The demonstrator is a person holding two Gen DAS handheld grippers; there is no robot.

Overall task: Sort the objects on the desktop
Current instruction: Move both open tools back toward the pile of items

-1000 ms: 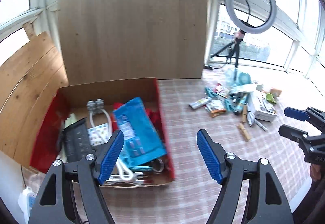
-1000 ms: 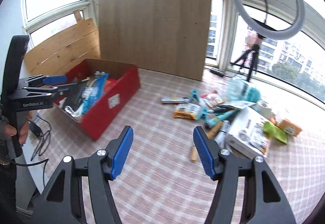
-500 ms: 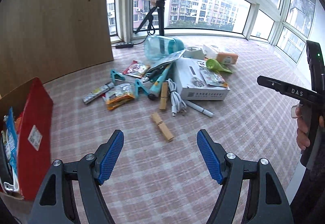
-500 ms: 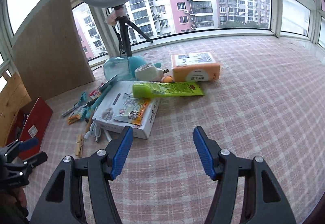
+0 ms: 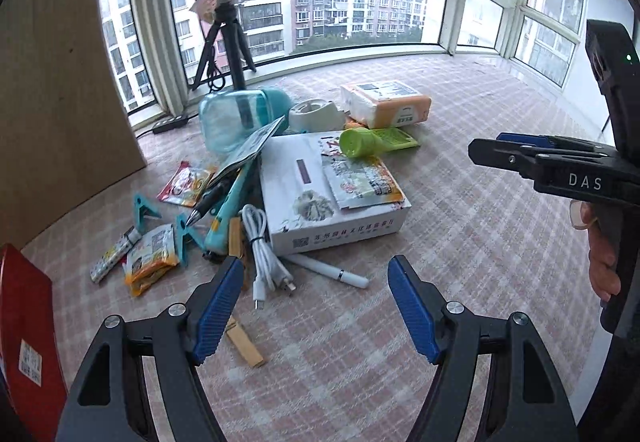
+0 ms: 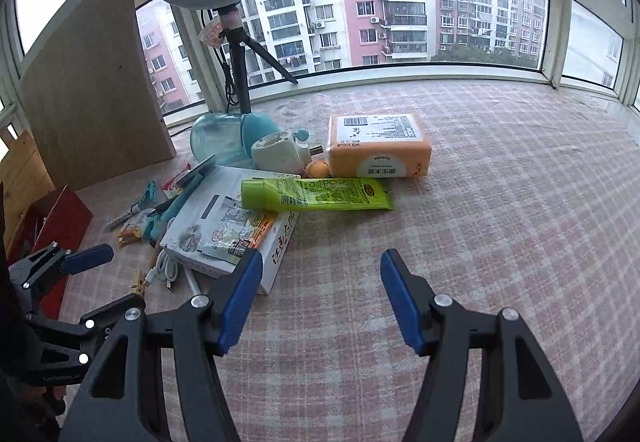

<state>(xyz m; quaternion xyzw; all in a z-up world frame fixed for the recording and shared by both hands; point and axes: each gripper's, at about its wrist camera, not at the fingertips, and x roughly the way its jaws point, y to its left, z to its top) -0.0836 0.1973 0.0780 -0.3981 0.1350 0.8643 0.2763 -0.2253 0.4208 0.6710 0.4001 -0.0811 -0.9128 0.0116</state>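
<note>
Left wrist view: the left gripper point(image 5: 316, 302) hangs over the checked tablecloth point(image 5: 460, 226), its blue pads spread with nothing between them. At 12 o'clock from it lies the white box point(image 5: 332, 197), a snack packet point(image 5: 360, 177) on its lid. A white cable point(image 5: 264, 254) and a white pen point(image 5: 332, 272) lie just before the box; a wooden clothespin point(image 5: 244, 342) lies by the left pad. The red box point(image 5: 24, 338) sits at 9 o'clock.

Right wrist view: the right gripper point(image 6: 320, 300) is likewise spread and empty. A green tube point(image 6: 316, 194) lies at 12 o'clock, resting partly on the white box point(image 6: 224, 242); the orange pack point(image 6: 378, 151) lies beyond it.
</note>
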